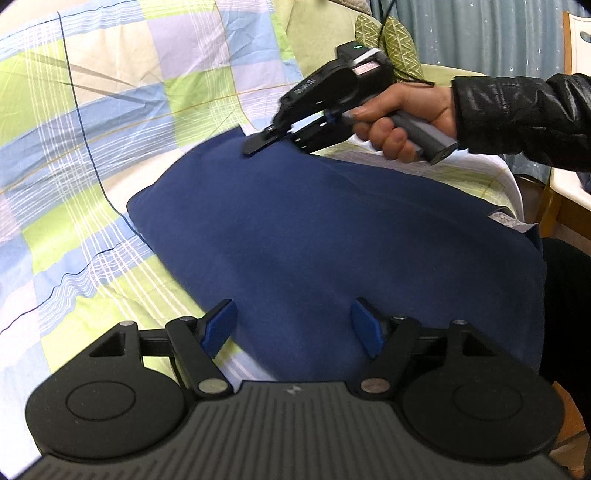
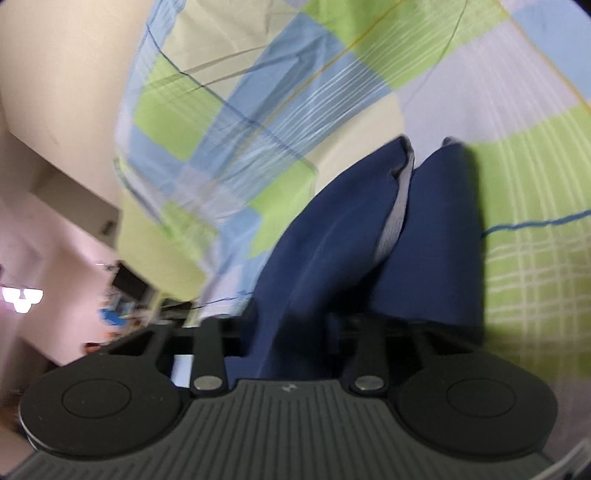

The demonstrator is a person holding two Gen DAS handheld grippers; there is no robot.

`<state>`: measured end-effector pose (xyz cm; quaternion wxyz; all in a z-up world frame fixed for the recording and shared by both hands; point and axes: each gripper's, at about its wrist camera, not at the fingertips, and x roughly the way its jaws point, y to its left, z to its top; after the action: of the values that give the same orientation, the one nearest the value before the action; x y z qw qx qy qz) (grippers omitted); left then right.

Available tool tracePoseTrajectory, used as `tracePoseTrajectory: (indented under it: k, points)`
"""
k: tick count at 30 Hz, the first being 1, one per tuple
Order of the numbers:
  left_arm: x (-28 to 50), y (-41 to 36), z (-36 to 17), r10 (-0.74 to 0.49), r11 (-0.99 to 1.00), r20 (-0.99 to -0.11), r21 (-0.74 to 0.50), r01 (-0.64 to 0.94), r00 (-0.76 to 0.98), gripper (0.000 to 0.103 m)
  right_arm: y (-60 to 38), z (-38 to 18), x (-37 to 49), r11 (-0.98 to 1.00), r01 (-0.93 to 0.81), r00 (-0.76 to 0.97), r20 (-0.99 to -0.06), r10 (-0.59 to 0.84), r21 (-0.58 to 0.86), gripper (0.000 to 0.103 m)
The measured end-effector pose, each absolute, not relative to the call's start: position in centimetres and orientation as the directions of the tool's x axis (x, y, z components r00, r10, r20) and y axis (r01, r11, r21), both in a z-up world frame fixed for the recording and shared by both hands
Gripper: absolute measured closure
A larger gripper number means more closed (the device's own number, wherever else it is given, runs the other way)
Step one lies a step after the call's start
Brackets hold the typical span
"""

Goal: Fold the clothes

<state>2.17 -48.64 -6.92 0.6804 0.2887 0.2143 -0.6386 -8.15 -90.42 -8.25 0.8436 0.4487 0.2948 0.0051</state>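
Note:
A navy garment (image 1: 314, 236) lies folded into a thick pad on the checked bedsheet (image 1: 110, 110). My left gripper (image 1: 293, 326) hovers open over its near edge, blue pads (image 1: 219, 326) wide apart with nothing between them. A hand in a black sleeve holds my right gripper (image 1: 273, 140) at the garment's far corner. In the right wrist view the navy garment (image 2: 332, 240) runs up between the drawn-in jaws of the right gripper (image 2: 288, 328). The cloth hides the fingertips, and a pale inner layer (image 2: 397, 218) shows in a fold.
A green cushion with a leaf pattern (image 1: 400, 48) and a blue curtain (image 1: 480, 33) stand beyond the bed. A wooden chair (image 1: 565, 192) is at the right edge. The person's dark clothing (image 1: 565, 314) is close at the right. A room with a ceiling lamp (image 2: 22, 297) shows past the bed.

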Motion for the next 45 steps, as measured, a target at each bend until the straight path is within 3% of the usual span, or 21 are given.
tracePoseTrajectory:
  k: [6,10,12,13,15,20,27,29,30,31,33,38,40,45]
  points:
    - [1.9,-48.8,-6.9,-0.744,0.016,-0.660,0.140,0.990,0.105,0.033,-91.6,-6.8,-12.5,0.565,0.289,0.852,-0.477,0.216,0.773,0.100]
    - [2.0,-49.4,-6.7,-0.744,0.024,-0.659,0.140,0.990,0.111,0.033,-91.6,-5.9,-16.4,0.563,0.363,0.853,-0.508,0.119,0.742,0.097]
    - [2.3,-49.5,-6.3,-0.756,0.030,-0.648,0.114,0.993,0.097,0.033,-91.0,-6.1,-16.9,0.556,0.334,0.857,-0.491,0.157,0.761,0.091]
    - [2.6,-49.6,-6.1,-0.764,0.036,-0.639,0.095,0.995,0.088,0.033,-90.7,-6.3,-16.7,0.555,0.314,0.858,-0.480,0.181,0.770,0.079]
    - [3.4,-50.1,-5.6,-0.782,0.051,-0.619,0.059,0.997,0.077,0.033,-90.0,-6.8,-15.7,0.559,0.281,0.859,-0.464,0.215,0.780,0.068]
    - [5.4,-53.3,-5.0,-0.794,0.071,-0.600,0.075,0.995,0.102,0.033,-89.5,-8.0,-12.6,0.560,0.226,0.848,-0.444,0.290,0.797,0.068]
    - [8.0,-58.7,-5.9,-0.762,0.103,-0.632,0.100,0.990,0.143,0.033,-88.9,-9.0,-10.8,0.479,0.085,0.797,-0.348,0.494,0.874,0.067]
    - [8.0,-59.2,-6.3,-0.760,0.101,-0.635,0.096,0.990,0.140,0.033,-88.8,-8.9,-11.4,0.454,0.067,0.788,-0.326,0.522,0.889,0.072]
    - [8.0,-59.5,-6.5,-0.759,0.100,-0.637,0.095,0.990,0.138,0.033,-88.7,-9.0,-11.9,0.443,0.067,0.786,-0.321,0.528,0.894,0.092]
    - [8.0,-59.8,-6.7,-0.758,0.100,-0.638,0.093,0.991,0.136,0.033,-88.7,-8.8,-12.4,0.442,0.078,0.787,-0.328,0.523,0.893,0.101]
    - [8.0,-60.3,-7.0,-0.756,0.098,-0.642,0.090,0.991,0.133,0.033,-88.9,-8.1,-13.5,0.461,0.109,0.795,-0.355,0.492,0.881,0.101]
    - [8.3,-60.1,-7.0,-0.766,0.091,-0.633,0.067,0.994,0.112,0.033,-90.8,-5.9,-17.8,0.451,0.144,0.878,-0.324,0.352,0.881,0.102]
    - [8.4,-60.2,-7.0,-0.768,0.096,-0.631,0.056,0.994,0.110,0.033,-91.0,-5.6,-18.7,0.495,0.182,0.882,-0.363,0.299,0.850,0.098]
    - [7.9,-61.0,-7.2,-0.768,0.091,-0.629,0.073,0.993,0.117,0.033,-89.3,-6.5,-16.2,0.557,0.194,0.831,-0.437,0.344,0.808,0.098]
